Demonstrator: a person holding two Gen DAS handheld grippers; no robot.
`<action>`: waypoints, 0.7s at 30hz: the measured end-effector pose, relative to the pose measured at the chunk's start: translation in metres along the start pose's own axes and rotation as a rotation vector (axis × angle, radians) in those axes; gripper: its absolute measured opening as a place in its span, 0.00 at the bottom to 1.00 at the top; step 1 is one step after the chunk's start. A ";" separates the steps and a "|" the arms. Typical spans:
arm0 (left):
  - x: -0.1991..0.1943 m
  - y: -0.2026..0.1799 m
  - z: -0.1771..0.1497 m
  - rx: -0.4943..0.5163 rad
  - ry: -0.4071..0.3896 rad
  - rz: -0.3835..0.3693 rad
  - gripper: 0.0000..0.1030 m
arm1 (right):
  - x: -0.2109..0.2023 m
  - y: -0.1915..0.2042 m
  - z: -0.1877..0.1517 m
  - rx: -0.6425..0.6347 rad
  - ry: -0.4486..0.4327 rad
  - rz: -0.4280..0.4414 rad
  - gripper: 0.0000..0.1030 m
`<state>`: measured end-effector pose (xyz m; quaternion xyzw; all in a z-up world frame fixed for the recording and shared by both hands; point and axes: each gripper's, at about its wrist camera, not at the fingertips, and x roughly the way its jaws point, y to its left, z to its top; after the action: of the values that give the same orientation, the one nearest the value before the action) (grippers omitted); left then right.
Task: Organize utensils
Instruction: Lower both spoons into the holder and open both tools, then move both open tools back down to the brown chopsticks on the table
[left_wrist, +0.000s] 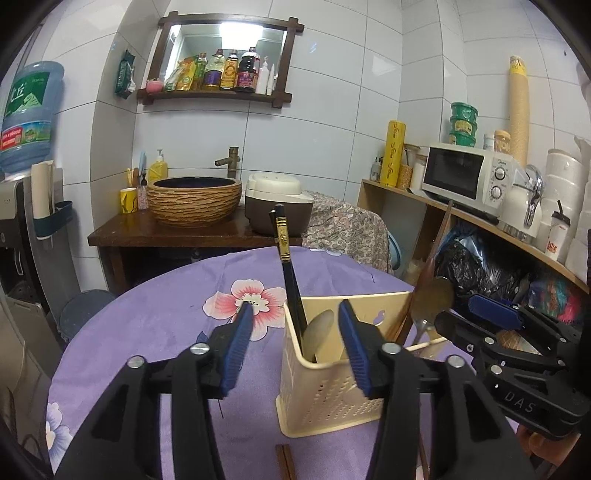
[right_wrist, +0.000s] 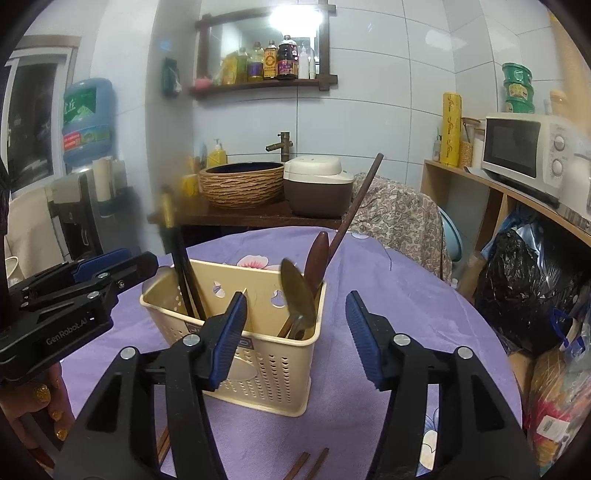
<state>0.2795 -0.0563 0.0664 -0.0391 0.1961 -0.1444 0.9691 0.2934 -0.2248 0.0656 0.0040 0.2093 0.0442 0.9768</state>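
Observation:
A cream perforated utensil caddy (left_wrist: 332, 398) (right_wrist: 269, 369) stands on the purple flowered tablecloth (left_wrist: 166, 332). Black chopsticks with gold bands (left_wrist: 282, 240) (right_wrist: 181, 266) and a pale spoon (left_wrist: 319, 332) stand in its left compartment. Its right compartment holds a metal spoon (right_wrist: 297, 291), a brown wooden spoon (right_wrist: 319, 254) and a long wooden handle (right_wrist: 354, 206). My left gripper (left_wrist: 295, 303) is open just before the left compartment, its pads touching nothing. My right gripper (right_wrist: 297, 295) is open in front of the right compartment, with nothing gripped. Each gripper also shows in the other's view: the right gripper (left_wrist: 461, 314) and the left gripper (right_wrist: 129, 267).
Brown chopsticks (right_wrist: 310, 465) (left_wrist: 286, 461) lie on the cloth in front of the caddy. Behind the table are a woven basin (left_wrist: 194, 201) and a rice cooker (left_wrist: 277, 210). To the right, a shelf carries a microwave (left_wrist: 465, 177), with black bags (right_wrist: 524, 280) below.

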 end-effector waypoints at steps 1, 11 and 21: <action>-0.003 0.001 -0.001 -0.003 -0.002 0.004 0.55 | -0.002 0.000 -0.001 0.003 -0.001 -0.004 0.58; -0.037 0.022 -0.044 -0.041 0.132 0.061 0.69 | -0.037 -0.011 -0.035 0.056 0.107 -0.073 0.82; -0.056 0.024 -0.131 0.041 0.382 0.104 0.69 | -0.055 -0.013 -0.138 0.061 0.355 -0.178 0.86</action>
<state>0.1854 -0.0193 -0.0369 0.0189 0.3753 -0.1028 0.9210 0.1880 -0.2435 -0.0384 0.0073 0.3790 -0.0486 0.9241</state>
